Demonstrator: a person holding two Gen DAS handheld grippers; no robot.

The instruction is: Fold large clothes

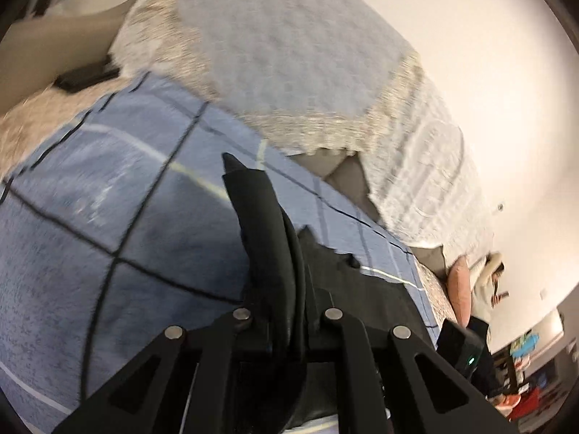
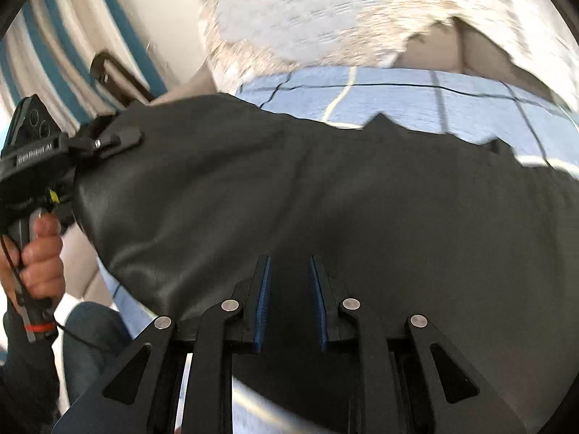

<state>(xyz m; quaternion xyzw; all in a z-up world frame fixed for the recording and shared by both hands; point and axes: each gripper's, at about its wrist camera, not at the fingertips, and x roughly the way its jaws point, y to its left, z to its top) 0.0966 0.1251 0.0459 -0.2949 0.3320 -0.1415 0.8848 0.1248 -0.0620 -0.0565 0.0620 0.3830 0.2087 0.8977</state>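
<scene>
We see the black garment [image 2: 307,195] spread left to right over the blue checked blanket [image 2: 416,97], its left edge pinched in our left gripper [image 2: 119,137], our right gripper [image 2: 289,289] slightly parted, apparently empty, at its near edge.

A blue blanket [image 1: 72,188] with thin dark and pale lines covers the bed. Behind it lie large whitish cushions with beige fringed edges [image 1: 282,47], resting against a plain white wall [image 1: 488,72]. In the right wrist view, a curtain with teal and white stripes [image 2: 39,36] hangs at the left. Far right in the left wrist view, colourful items fill a shelf [image 1: 532,369].
</scene>
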